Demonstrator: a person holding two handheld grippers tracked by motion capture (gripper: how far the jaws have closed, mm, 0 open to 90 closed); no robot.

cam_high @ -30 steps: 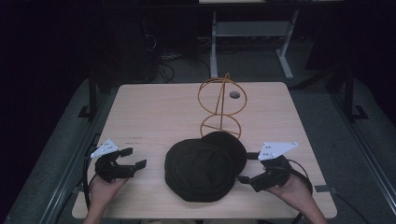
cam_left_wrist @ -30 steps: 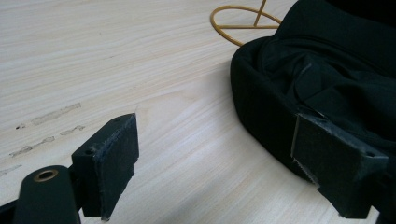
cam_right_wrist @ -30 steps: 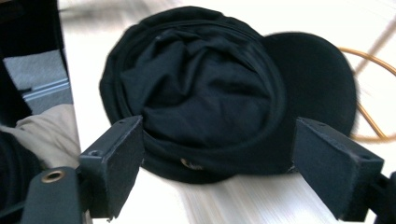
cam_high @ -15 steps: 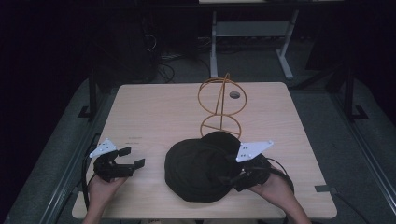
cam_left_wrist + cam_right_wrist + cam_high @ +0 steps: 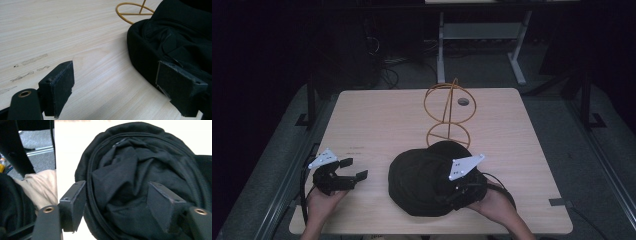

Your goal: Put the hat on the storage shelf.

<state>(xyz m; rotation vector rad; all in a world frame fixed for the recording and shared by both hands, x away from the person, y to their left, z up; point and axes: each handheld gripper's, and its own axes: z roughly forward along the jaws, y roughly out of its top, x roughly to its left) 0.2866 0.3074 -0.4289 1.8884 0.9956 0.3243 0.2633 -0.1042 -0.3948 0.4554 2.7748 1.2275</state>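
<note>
on the pale wooden desk (image 5: 377, 120) the landmark is the black cap (image 5: 422, 177), lying crown-down near the front edge with its lining showing.

well to the left of the cap, the left claw (image 5: 353, 170) hovers low over bare wood, held in the person's left hand (image 5: 319, 202). its jaws stand wide apart with nothing between them; in the left gripper view (image 5: 115, 85) the cap's rim (image 5: 142, 57) lies just beside the right-hand jaw, and whether they touch i cannot tell.

just behind the cap stands a yellow wire stand (image 5: 449, 114), its ring base close to the cap's far edge.

at the cap's right side the right claw (image 5: 451, 192) reaches in over the hat. its jaws have just been closing and are part open; in the right gripper view (image 5: 117, 205) they straddle the cap's rim and bunched lining (image 5: 125, 175), one jaw outside the rim, one inside, not clearly pinching.
</note>
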